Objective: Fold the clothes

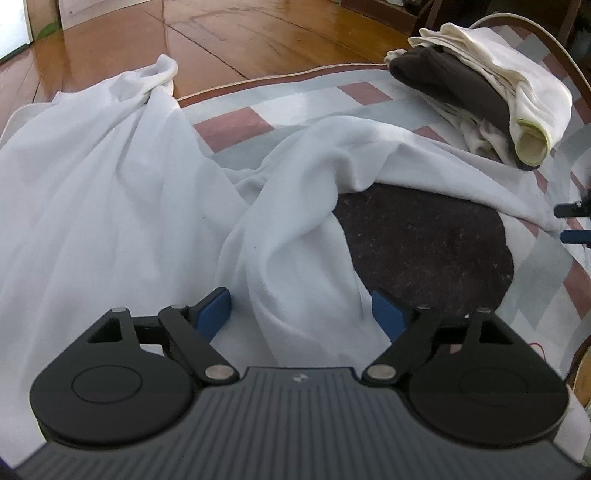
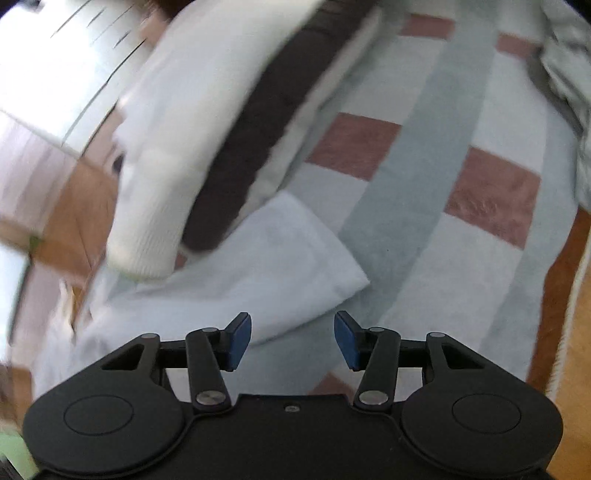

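Note:
A large white garment [image 1: 122,177] lies crumpled across the checked cloth, with a dark brown piece [image 1: 424,243] partly under its right fold. My left gripper [image 1: 301,314] is open, and a ridge of the white fabric runs between its blue pads without being pinched. In the right wrist view, which is blurred, my right gripper [image 2: 292,341] stands open just above a corner of white fabric [image 2: 280,266]. Its blue fingertips [image 1: 574,221] also show at the right edge of the left wrist view.
A stack of folded clothes [image 1: 480,96], white and dark brown, sits at the back right and appears as the folded stack [image 2: 207,147] in the right wrist view. The checked cloth [image 2: 424,166] covers the surface. Wooden floor [image 1: 221,33] lies beyond. A grey crumpled garment [image 2: 565,74] lies far right.

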Available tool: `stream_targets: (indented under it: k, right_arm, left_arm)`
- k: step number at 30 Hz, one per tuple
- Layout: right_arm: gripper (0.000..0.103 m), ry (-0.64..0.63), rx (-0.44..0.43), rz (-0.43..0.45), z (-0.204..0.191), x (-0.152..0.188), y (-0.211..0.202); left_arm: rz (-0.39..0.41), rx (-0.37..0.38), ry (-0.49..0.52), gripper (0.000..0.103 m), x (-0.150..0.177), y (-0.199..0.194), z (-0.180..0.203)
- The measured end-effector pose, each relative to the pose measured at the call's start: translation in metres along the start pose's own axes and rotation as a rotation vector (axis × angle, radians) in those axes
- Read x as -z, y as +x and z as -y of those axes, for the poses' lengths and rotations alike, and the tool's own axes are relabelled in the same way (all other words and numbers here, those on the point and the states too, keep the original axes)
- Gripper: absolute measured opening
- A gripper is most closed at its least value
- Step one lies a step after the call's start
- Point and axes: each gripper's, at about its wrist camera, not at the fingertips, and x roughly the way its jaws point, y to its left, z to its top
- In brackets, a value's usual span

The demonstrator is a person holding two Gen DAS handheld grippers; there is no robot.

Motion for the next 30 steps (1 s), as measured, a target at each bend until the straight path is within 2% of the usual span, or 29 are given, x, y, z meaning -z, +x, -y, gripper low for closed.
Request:
stream_targets:
  k: [4, 8, 9, 11, 15, 19, 22, 27, 30]
  right_arm:
    - [0.059, 0.026, 0.047, -0.022, -0.01, 0.002, 0.018]
    - [0.06, -0.232, 0.075, 0.113, -0.061, 0.025, 0.0]
    - [0.045, -0.297, 0.082, 0.147, -0.074, 0.031, -0.005]
    - [0.003, -0.426, 0.096, 0.215, -0.1, 0.043, -0.014]
    - [0.004, -0.684, 0.123, 0.351, -0.151, 0.066, -0.032]
    - [0.004, -0.929, 0.148, 0.486, -0.201, 0.086, -0.05]
    - [0.003, -0.933, 0.146, 0.572, -0.225, 0.044, -0.063]
    - [0.003, -0.938, 0.141, 0.717, -0.263, -0.025, -0.085]
    - [0.003, -0.938, 0.139, 0.794, -0.285, -0.065, -0.095]
  left_arm:
    - [0.016, 0.006, -0.051, 0.086, -0.003, 0.006, -0.004]
    - [0.019, -0.008, -0.041, 0.087, -0.004, 0.009, 0.0]
    - [0.017, -0.007, -0.039, 0.087, -0.004, 0.009, 0.0]
    - [-0.006, 0.017, -0.041, 0.086, -0.005, 0.008, -0.002]
    - [-0.056, 0.12, -0.132, 0.086, -0.005, -0.001, -0.02]
    - [-0.022, 0.186, -0.165, 0.086, 0.002, -0.02, -0.03]
    - [0.021, 0.189, -0.144, 0.086, 0.002, -0.029, -0.03]
    - [0.096, 0.284, -0.165, 0.087, -0.001, -0.043, -0.035]
    - [0.052, 0.33, -0.134, 0.087, -0.001, -0.034, -0.026]
